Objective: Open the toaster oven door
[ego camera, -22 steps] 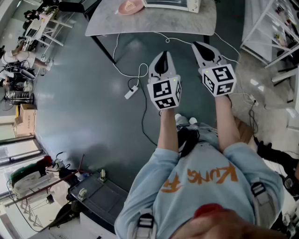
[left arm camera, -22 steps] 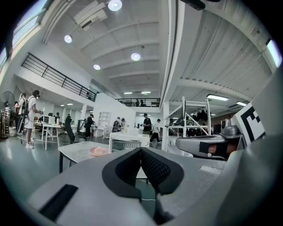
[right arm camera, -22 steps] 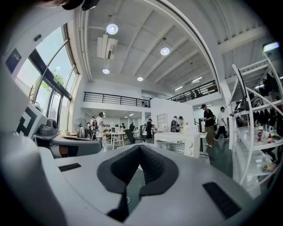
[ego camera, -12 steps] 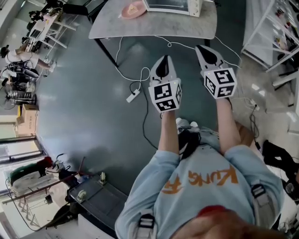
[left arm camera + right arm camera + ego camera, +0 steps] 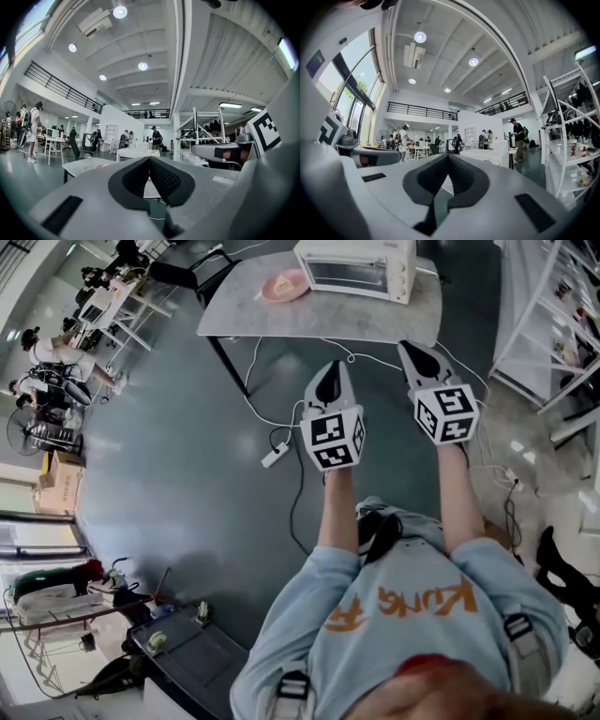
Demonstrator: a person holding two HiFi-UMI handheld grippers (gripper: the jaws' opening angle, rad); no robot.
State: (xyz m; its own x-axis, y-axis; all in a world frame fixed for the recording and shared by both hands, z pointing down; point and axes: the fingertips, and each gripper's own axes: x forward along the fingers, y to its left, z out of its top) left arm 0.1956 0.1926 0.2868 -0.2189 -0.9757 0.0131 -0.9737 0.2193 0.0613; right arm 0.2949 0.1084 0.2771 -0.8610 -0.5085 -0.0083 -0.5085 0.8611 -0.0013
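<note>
Head view shows we stand nearer the table (image 5: 375, 320) than before, the toaster oven (image 5: 356, 266) now fully in sight, door shut, our left gripper (image 5: 330, 373) and right gripper (image 5: 413, 351) closed, empty, well short of it.

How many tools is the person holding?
2. The left tool and the right tool are side by side above the floor, both shut and empty, short of the table.

place: open lab hall | cues: mezzanine railing (image 5: 417, 111), work desks (image 5: 57, 139), metal shelving (image 5: 539, 298)
</note>
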